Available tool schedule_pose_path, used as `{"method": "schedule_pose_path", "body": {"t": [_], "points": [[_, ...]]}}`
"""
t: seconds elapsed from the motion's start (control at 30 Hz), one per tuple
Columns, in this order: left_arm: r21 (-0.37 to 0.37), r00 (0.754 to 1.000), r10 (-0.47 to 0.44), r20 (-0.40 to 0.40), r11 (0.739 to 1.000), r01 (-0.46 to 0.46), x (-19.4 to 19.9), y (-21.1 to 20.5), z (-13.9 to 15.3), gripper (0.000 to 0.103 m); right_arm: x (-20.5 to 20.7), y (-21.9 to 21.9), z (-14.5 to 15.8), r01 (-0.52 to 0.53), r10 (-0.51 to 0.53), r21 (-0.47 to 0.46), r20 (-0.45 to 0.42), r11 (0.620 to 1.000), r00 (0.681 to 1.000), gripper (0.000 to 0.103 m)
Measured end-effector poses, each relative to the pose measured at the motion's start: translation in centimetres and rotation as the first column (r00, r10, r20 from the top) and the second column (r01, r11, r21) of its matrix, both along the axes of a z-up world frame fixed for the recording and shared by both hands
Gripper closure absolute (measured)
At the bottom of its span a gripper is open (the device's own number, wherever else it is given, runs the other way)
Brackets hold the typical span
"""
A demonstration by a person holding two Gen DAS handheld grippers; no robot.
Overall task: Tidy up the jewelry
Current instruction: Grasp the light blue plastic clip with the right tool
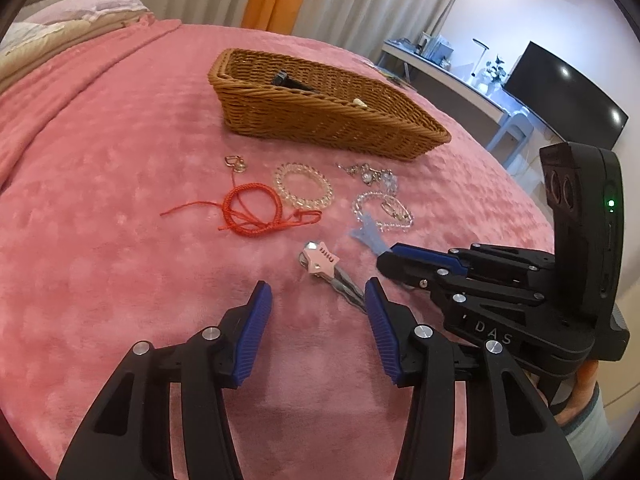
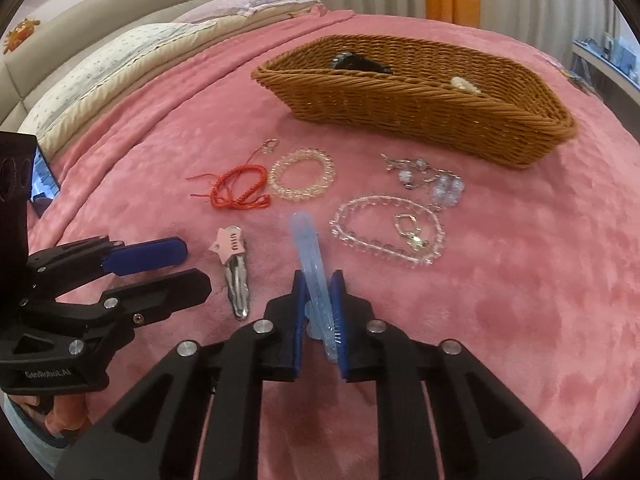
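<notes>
The right gripper (image 2: 318, 300) squeezes a see-through blue hair clip (image 2: 310, 252) between its blue pads, and the clip pokes out over the pink blanket (image 2: 500, 300). The left gripper (image 1: 318, 306) has its jaws wide apart with nothing inside, close to a pink star clip (image 1: 322, 262); the silver end of that clip hides behind one pad. A red string bracelet (image 1: 250, 208), a clear bead bracelet (image 1: 303, 186) and a thin bead chain (image 2: 386, 230) lie on the blanket near the brown basket (image 1: 320, 120). Inside the basket sit something black (image 2: 356, 62) and something small and white (image 2: 464, 84), but the wall cuts them off, so both are hard to make out.
</notes>
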State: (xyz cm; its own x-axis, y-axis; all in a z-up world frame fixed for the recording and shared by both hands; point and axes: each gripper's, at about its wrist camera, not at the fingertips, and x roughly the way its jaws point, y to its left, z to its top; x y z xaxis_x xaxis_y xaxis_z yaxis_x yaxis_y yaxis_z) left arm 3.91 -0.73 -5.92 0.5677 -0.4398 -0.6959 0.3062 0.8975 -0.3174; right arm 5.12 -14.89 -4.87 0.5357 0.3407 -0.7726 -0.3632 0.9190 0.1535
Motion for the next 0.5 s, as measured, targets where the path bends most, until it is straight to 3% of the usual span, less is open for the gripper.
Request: {"method": "schedule_pose_path", "body": {"t": [0.2,0.5], "points": [[0.061,0.999,0.011,-0.031,0.998,-0.009,0.6,-1.9,-0.2,0.057,-1.4,-2.8,0.0,0.14,-0.14,0.013,0.001,0.99,0.99,0.092],[0.248,0.998,0.069,0.006,0.966,-0.068,1.2,-5.2,-0.5,0.057,-2.3,-3.9,-0.6,0.16,-0.161,0.059,0.023,0.985,0.987,0.092]]}}
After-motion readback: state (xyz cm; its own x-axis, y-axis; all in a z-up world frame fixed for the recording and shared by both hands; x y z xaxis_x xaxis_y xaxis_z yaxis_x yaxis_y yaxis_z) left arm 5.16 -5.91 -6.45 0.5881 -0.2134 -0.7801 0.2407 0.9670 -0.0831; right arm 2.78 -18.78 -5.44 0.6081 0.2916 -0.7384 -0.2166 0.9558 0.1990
